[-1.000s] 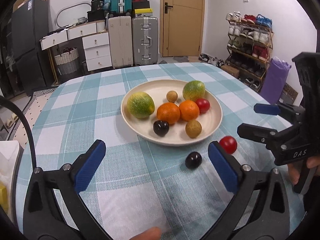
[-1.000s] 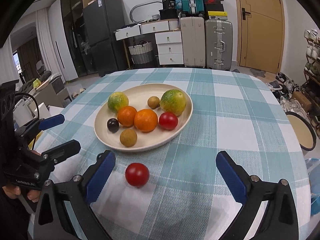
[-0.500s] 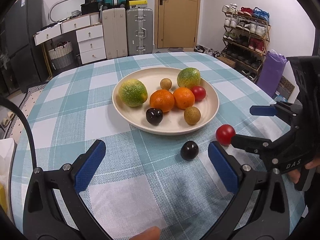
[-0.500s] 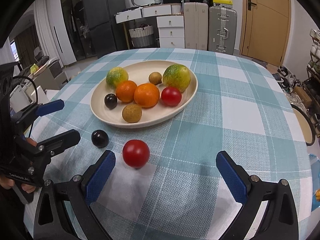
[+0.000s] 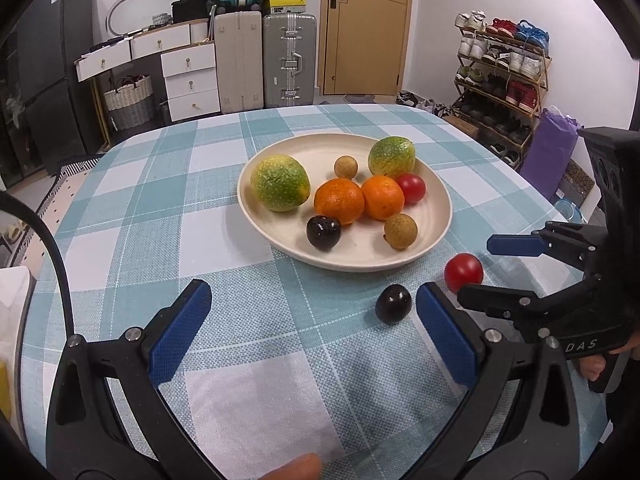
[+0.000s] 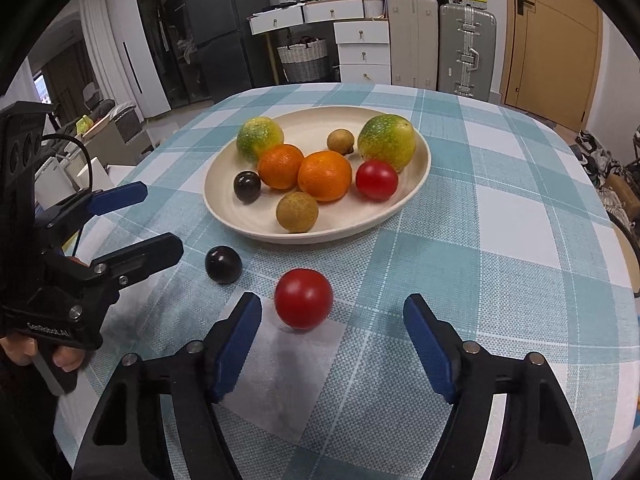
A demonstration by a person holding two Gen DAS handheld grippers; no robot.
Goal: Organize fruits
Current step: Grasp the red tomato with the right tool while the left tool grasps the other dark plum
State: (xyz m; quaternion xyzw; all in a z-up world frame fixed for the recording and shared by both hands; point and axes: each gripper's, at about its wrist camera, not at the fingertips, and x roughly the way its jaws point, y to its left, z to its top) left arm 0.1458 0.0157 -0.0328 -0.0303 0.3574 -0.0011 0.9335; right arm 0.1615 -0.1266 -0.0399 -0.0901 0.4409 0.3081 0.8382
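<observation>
Round table (image 5: 132, 184) in front of me, teal-and-white checked cloth. Behind it: white walls, wooden door (image 5: 366, 28), two upright suitcases (image 5: 266, 66) next to white drawers (image 5: 192, 76), woven basket (image 5: 129, 101) on the floor, dark fridge (image 6: 218, 28) on the left. Shoe rack (image 5: 500, 76) along the right wall, purple bag (image 5: 550, 152) beside it.

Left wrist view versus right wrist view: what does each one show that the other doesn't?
Only the left wrist view shows the shoe rack and purple bag, plus the right gripper from the side, its jaws either side of the loose tomato and just closing. Only the right wrist view shows the left gripper from the side, open. Both show the plate of fruit, the dark plum on the cloth, the suitcases and the door.
</observation>
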